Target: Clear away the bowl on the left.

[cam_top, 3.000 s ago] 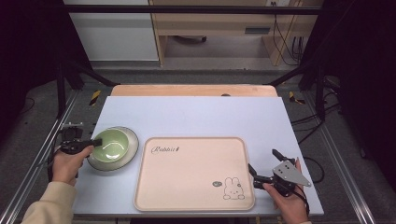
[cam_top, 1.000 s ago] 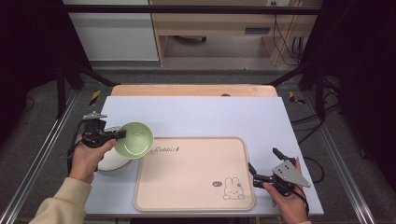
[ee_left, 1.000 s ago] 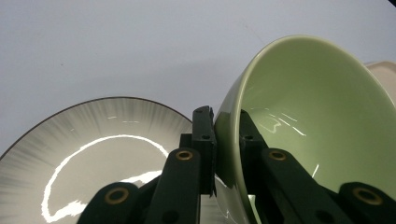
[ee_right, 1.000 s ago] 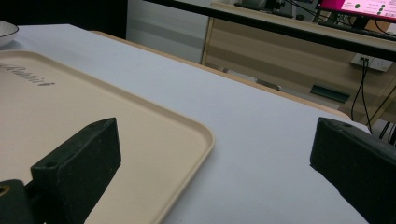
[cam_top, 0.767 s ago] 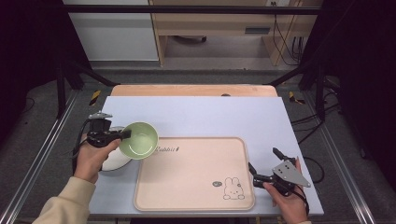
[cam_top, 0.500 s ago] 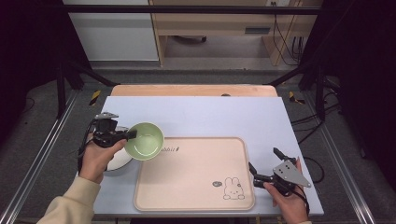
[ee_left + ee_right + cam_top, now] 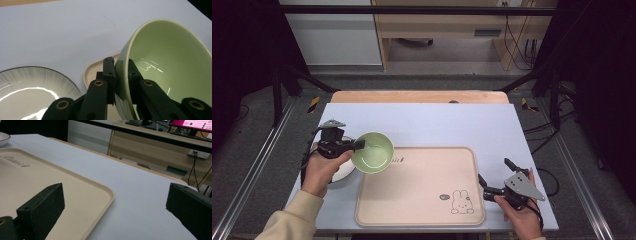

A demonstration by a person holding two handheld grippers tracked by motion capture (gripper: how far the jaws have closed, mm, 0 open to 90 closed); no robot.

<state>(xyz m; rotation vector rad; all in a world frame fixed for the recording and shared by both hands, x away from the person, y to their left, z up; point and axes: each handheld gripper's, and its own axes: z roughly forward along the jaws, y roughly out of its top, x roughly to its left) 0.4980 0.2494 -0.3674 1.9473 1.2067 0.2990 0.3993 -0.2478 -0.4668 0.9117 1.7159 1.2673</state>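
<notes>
Lifted off the plate (image 7: 341,172), one green bowl (image 7: 372,152) now hangs over the tray's (image 7: 422,200) left edge, left gripper (image 7: 360,144) pinching its rim. One plate, one tray; right gripper (image 7: 493,176) spread wide beside the tray's right edge.

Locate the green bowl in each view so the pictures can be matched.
High view: green bowl left of centre, clamped by the left gripper over the tray's top-left corner.
Left gripper view: bowl at right, its rim pinched between the jaws.
Right gripper view: not in it.
Shared landmark: the beige tray.

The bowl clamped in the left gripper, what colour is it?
The glossy ceramic bowl is pale green, inside and out, with no pattern; the left gripper view shows it best.
</notes>
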